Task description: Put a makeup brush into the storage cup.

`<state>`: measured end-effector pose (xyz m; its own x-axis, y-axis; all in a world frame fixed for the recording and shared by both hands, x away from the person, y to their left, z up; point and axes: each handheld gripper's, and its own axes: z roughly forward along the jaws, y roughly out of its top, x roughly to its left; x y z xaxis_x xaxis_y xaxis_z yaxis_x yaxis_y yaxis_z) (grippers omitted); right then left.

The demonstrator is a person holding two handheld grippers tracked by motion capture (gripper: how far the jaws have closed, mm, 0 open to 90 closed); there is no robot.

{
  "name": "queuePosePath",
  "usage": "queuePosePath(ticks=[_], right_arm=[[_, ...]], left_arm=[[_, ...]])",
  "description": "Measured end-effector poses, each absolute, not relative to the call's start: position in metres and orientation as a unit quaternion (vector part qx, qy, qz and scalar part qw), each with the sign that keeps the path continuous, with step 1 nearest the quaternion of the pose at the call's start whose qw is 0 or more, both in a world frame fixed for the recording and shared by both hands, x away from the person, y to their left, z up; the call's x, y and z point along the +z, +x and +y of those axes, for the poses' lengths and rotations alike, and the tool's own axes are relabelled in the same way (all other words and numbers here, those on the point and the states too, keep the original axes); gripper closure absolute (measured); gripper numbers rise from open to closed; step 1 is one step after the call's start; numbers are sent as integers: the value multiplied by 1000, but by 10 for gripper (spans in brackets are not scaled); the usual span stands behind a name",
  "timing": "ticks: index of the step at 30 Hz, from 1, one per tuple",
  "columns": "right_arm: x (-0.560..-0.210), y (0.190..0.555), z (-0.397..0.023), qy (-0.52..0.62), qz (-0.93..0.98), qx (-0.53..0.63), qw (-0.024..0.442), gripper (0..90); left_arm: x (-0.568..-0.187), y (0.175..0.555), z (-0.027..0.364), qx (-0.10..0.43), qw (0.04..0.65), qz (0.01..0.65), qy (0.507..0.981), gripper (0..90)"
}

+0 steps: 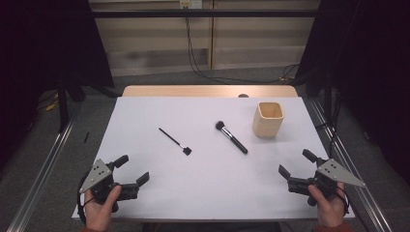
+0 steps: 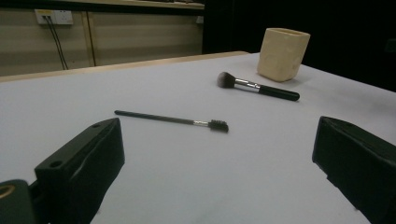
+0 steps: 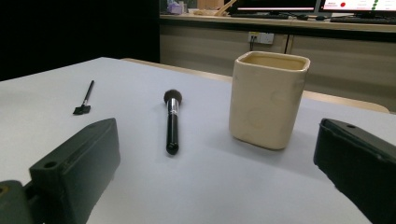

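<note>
While both grippers hover wide open and empty, the left gripper point(image 1: 134, 170) sits well short of the cream cup point(image 1: 268, 119) and the right gripper point(image 1: 297, 167) nearer it. Just beside the cup lies the powder brush point(image 1: 232, 137); the thin brow brush point(image 1: 175, 141) lies farther off.

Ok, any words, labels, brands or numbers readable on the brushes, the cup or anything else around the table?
None can be read.
Cup: plain, no print visible.
Powder brush and small brush: no lettering visible.
Wall socket label: yellow strip, too blurred to read.
Screens: too small to read.
</note>
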<state>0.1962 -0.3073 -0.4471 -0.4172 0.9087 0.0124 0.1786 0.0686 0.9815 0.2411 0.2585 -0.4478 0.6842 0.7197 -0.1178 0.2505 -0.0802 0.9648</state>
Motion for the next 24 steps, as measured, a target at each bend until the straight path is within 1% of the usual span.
queuePosePath(ticks=[6,11,13,24], right_arm=[[-448,197,-307,421,648,539,336,0],[-449,199,-309,424,647,539,335,0],[-450,200,-308,426,646,539,333,0],[-450,198,-304,427,656,528,329,0]], left_arm=[[-447,243,260,215,576,341,711,23],[-447,245,259,201,569,343,720,31],[-447,245,258,204,564,335,727,30],[-445,246,255,186,567,327,733,31]])
